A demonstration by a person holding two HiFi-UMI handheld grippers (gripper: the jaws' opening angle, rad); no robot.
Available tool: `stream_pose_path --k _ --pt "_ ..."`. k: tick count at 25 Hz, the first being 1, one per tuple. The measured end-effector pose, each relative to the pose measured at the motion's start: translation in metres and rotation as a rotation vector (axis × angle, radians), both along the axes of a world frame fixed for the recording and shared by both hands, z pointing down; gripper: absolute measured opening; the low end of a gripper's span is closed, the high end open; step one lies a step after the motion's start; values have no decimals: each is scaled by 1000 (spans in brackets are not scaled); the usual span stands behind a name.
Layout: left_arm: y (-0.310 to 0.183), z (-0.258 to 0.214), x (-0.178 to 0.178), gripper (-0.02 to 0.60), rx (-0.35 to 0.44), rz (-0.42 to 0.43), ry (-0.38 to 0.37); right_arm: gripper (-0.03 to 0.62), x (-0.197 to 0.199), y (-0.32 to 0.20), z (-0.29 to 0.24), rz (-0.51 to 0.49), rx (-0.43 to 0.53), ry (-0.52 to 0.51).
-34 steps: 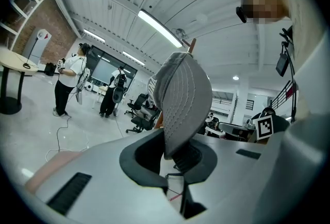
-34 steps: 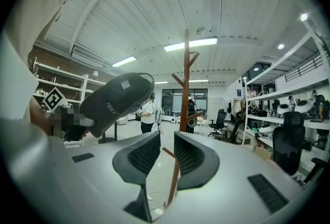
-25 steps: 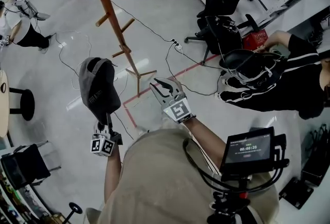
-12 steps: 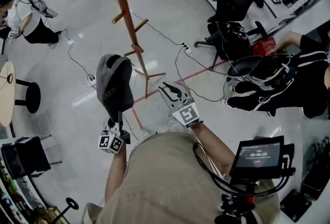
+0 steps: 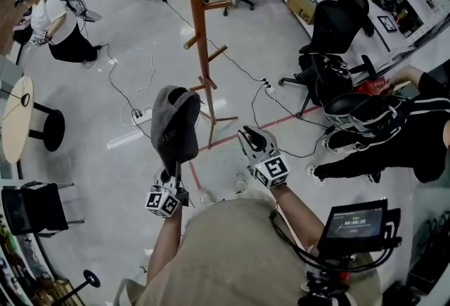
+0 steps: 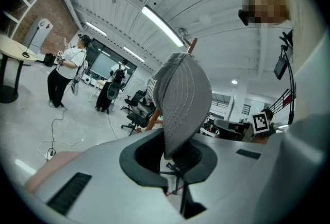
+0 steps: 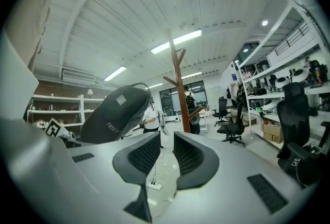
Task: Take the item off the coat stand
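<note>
Grey cap [image 5: 176, 130] off the wooden coat stand [image 5: 200, 37], held up by L gripper [image 5: 169, 172].
L gripper's jaws are clamped on the cap's brim, w/ the cap standing upright above them, near the stand's pole but on none of its pegs. R gripper [image 5: 249, 134] is just beside it, jaws apart w/ nothing between. Black office chairs [image 5: 330, 23] stand further back.

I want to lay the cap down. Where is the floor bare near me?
Bare floor lies between the round table and the left tool, on this side of the cables. Right is crowded: office chairs, a person.
</note>
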State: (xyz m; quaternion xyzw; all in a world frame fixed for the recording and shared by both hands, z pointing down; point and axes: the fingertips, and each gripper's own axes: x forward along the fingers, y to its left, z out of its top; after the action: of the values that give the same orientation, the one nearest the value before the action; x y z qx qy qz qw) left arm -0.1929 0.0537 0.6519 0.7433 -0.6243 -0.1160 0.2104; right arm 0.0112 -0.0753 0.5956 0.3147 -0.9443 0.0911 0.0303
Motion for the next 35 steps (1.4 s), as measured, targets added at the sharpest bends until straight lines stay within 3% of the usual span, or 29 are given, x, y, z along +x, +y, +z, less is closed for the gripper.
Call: stream_pose_path --k 6,18,24,35 --pt "2 1 -4 38 1 5 12 86 -8 -4 -3 15 -13 -16" --pt "-5 9 -5 38 -6 35 42 86 1 -9 13 87 -18 81" --pt "-13 -2 -13 38 46 36 46 86 -9 -14 2 67 34 69" --pt "-2 6 -9 38 3 47 35 86 -14 1 5 42 36 86"
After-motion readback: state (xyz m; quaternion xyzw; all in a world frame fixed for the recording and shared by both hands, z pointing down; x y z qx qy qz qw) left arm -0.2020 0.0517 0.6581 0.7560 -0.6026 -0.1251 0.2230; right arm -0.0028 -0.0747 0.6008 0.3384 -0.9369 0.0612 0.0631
